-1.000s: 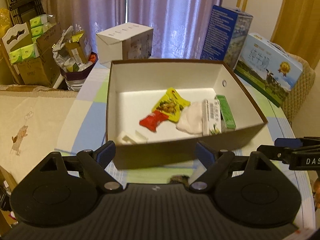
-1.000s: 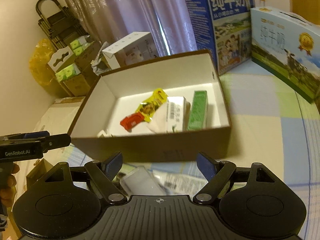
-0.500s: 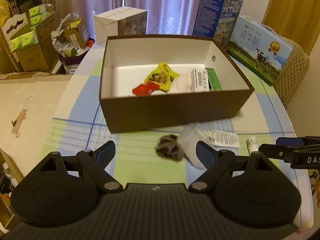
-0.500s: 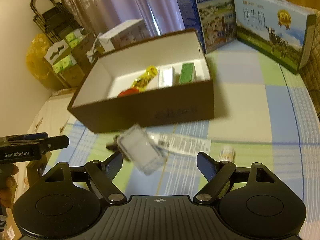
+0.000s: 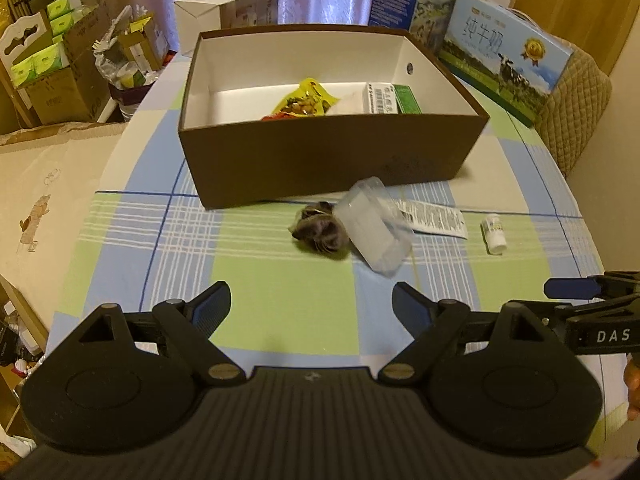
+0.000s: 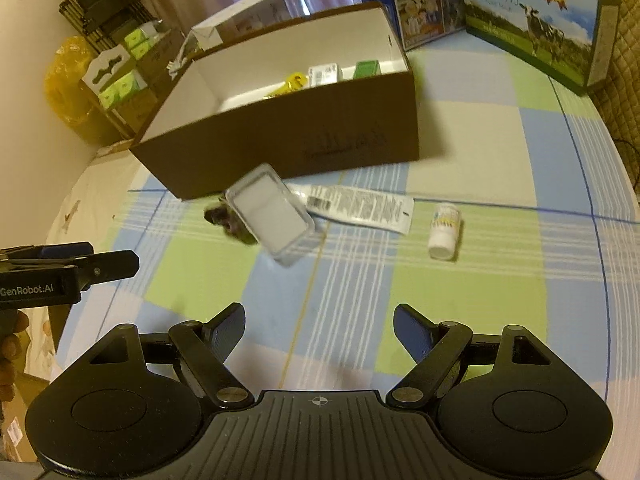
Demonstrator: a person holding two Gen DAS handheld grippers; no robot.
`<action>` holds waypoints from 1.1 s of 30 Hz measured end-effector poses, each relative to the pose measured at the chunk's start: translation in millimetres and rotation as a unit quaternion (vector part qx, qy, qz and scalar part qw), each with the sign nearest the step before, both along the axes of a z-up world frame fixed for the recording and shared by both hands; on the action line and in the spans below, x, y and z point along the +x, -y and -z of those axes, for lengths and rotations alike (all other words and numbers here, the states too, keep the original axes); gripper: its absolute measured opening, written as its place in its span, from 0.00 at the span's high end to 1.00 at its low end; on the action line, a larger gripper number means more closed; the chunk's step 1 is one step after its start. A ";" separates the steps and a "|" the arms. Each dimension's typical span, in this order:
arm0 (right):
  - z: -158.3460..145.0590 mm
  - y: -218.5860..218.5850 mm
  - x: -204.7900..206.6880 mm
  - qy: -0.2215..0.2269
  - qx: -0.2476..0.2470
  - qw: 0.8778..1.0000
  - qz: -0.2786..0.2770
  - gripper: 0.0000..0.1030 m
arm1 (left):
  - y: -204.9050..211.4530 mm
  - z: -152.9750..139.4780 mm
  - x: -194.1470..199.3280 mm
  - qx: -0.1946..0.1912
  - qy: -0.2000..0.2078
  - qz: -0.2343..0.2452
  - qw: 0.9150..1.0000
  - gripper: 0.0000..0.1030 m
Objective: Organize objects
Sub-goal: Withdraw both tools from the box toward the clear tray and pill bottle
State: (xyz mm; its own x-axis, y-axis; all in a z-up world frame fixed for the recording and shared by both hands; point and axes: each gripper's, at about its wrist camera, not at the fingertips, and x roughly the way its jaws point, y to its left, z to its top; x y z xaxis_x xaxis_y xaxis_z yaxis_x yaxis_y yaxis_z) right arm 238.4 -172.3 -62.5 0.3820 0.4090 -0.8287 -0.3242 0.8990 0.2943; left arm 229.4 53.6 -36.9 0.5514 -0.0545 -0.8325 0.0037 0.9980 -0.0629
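Both tools are released, nothing between the jaws: left tool (image 5: 311,300) and right tool (image 6: 319,320) hover over the near part of the checked desk (image 5: 280,300), side by side. Past them, mid-desk, four loose things lie in a row just in front of the brown box (image 5: 328,160): dark crumpled lump (image 5: 318,230), touching the clear plastic container (image 5: 374,228) on its right, then a flat printed sachet (image 6: 360,208) partly under the container's far edge, then a small white bottle (image 6: 444,232) lying on its side, apart at the right. Likely step: pick one loose item and drop it in the box. Judgement: bottle suits the right tool best, free on all sides; grip across its body or it may roll. Container and lump touch, so taking one may drag the other. Sachet is flat, hard to get under. Open room near and right; desk edge curves off left and right. The box holds a yellow packet (image 5: 306,100) and small cartons (image 5: 392,98), with its left floor bare. Milk cartons (image 6: 532,12) stand far right.
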 end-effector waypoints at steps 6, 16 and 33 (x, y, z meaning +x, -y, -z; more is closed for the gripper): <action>-1.8 2.5 -4.3 0.005 -0.004 1.000 0.006 0.24 | 11.0 0.5 -5.7 0.003 0.001 0.015 1.000 0.17; 0.4 12.1 -9.8 0.032 -0.017 0.999 0.012 0.24 | 21.8 6.8 -5.9 0.004 -0.006 0.022 1.000 0.17; 18.3 35.1 14.6 -0.008 -0.027 0.998 0.056 0.24 | 30.4 20.1 11.4 0.011 -0.014 0.031 0.999 0.17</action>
